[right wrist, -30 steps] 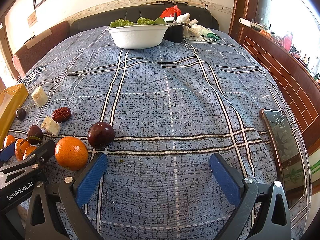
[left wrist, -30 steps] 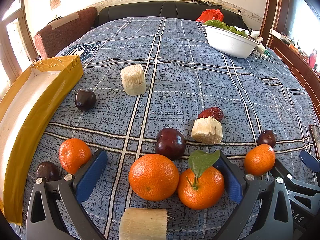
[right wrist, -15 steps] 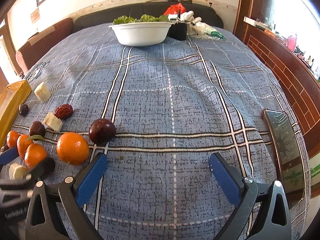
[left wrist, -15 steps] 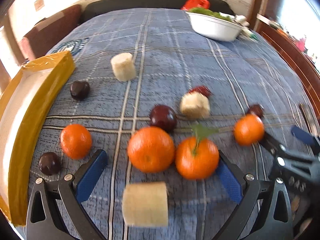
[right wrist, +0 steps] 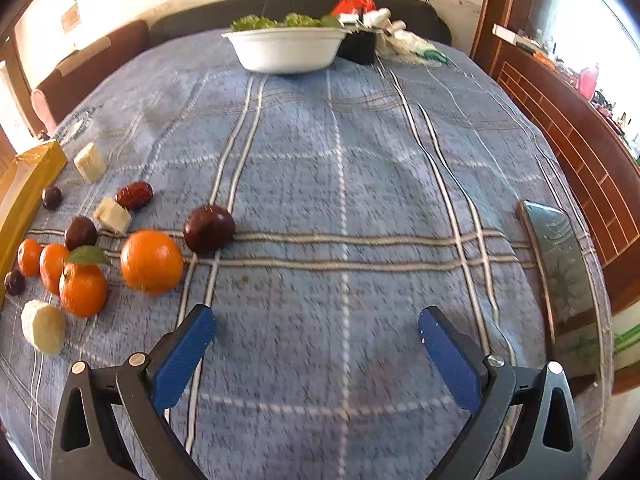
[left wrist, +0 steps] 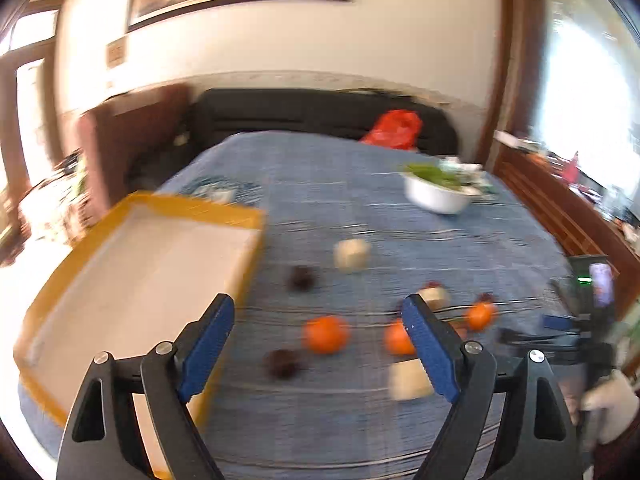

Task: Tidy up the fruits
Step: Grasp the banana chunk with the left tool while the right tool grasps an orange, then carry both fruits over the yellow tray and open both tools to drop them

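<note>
Fruit lies scattered on the blue plaid cloth. In the right wrist view I see an orange [right wrist: 151, 261], a leafed orange [right wrist: 83, 288], a dark plum [right wrist: 208, 229], a red date [right wrist: 135, 195] and pale cane pieces [right wrist: 43, 327]. The blurred left wrist view shows oranges [left wrist: 326, 334], dark plums [left wrist: 283, 363] and a cane piece [left wrist: 352, 254]. A yellow-rimmed tray [left wrist: 132, 280] sits left. My left gripper [left wrist: 318, 344] is open and empty, raised above the fruit. My right gripper [right wrist: 316, 340] is open and empty, right of the fruit.
A white bowl of greens [right wrist: 286, 49] stands at the far side, with a red bag [right wrist: 354, 2] behind it. A glossy dark strip [right wrist: 560, 276] lies along the right table edge. A wooden cabinet [right wrist: 580, 136] runs along the right.
My left gripper has risen and pulled back, so the tray and whole table now show. My right gripper has shifted slightly forward and left; the left gripper has left its view.
</note>
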`<state>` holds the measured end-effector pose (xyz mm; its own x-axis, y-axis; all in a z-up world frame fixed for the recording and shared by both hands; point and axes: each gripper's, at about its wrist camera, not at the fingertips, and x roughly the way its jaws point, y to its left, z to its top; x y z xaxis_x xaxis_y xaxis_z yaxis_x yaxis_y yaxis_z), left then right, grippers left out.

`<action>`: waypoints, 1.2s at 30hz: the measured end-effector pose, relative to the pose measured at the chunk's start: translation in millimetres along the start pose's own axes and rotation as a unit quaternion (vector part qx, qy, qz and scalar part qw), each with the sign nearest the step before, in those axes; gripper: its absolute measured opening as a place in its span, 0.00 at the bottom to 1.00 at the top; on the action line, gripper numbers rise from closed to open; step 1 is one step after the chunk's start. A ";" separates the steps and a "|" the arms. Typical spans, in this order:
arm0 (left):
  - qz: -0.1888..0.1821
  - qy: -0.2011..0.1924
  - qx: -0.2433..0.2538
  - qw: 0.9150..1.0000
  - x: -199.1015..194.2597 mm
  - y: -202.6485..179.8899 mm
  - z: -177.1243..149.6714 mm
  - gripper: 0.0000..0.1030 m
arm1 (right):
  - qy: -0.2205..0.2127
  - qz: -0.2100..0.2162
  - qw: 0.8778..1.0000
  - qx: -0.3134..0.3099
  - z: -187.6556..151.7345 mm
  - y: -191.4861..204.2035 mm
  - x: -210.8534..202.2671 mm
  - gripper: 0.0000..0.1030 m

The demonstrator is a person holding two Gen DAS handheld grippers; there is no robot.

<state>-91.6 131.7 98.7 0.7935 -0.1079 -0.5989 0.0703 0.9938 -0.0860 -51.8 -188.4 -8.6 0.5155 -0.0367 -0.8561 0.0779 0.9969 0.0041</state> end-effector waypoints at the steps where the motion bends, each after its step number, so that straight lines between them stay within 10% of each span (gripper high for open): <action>1: 0.004 0.004 -0.010 1.000 0.6 9.8 0.2 0.83 | 0.001 -0.002 1.000 0.009 -2.2 -1.1 -6.0 0.90; 5: -0.035 0.028 -0.054 0.998 2.2 39.8 -13.0 0.80 | -0.043 0.082 0.996 0.010 -10.7 13.5 -36.5 0.86; 10: -0.116 0.084 -0.038 0.989 17.8 15.7 -30.7 0.52 | -0.047 0.195 0.979 -0.019 -6.8 56.3 -45.5 0.73; 21: -0.160 0.134 0.016 0.978 46.2 -41.0 -47.5 0.52 | -0.009 0.227 0.974 -0.019 6.4 92.4 -13.0 0.40; 31: -0.141 0.170 0.070 0.973 82.5 -83.5 -52.6 0.52 | -0.035 0.233 0.972 0.005 3.3 68.5 -33.3 0.39; 36: -0.122 0.172 0.059 0.976 84.5 -81.9 -51.9 0.31 | -0.054 0.222 0.973 -0.007 1.3 67.8 -54.9 0.39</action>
<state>-61.7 39.8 13.8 0.4962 -0.3234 -0.8057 0.3174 0.9314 -0.1784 -73.7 -118.9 39.4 0.5817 0.3924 -0.7125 -0.1846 0.9168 0.3541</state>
